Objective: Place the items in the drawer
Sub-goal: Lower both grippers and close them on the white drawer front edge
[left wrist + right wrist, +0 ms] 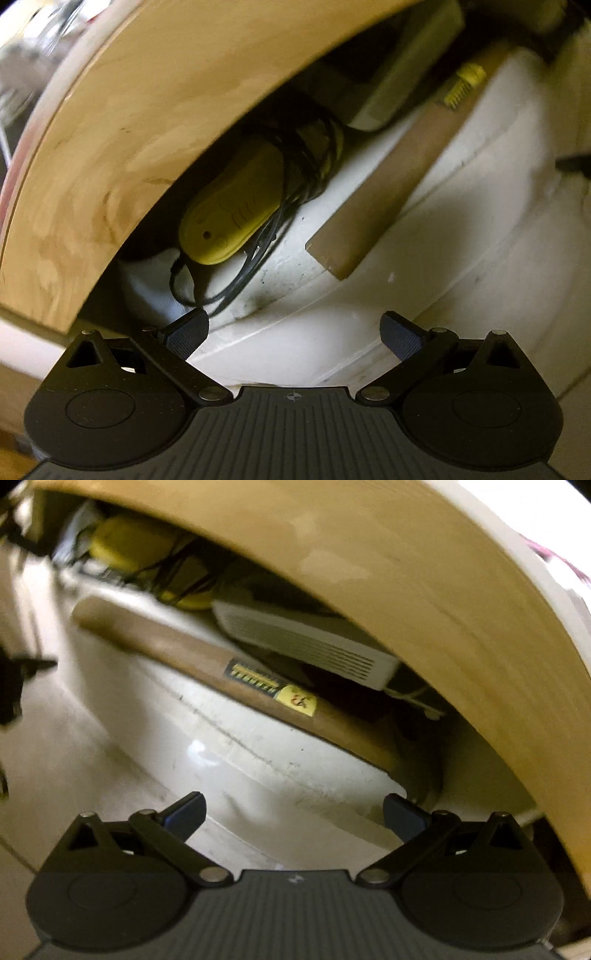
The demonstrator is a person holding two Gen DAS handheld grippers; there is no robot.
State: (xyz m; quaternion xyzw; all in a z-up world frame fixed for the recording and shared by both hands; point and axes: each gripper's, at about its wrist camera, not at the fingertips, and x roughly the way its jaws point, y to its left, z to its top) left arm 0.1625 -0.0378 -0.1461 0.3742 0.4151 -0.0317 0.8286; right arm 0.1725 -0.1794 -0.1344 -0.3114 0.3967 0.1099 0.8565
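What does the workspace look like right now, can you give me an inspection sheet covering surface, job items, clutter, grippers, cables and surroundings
Surface: white drawer floor, scuffed and marked with dark specks.
Job's things: yellow device wrapped in a black cord, a wooden handle with a yellow label, and a white vented box, all lying in the drawer.
Clutter: white cloth beside the yellow device.
Grippers: left gripper open and holding nothing; right gripper open and holding nothing.
Cables: black cord looped around the yellow device, trailing toward the left gripper.
Surroundings: pale wooden panel overhanging the drawer; the rest is blurred.
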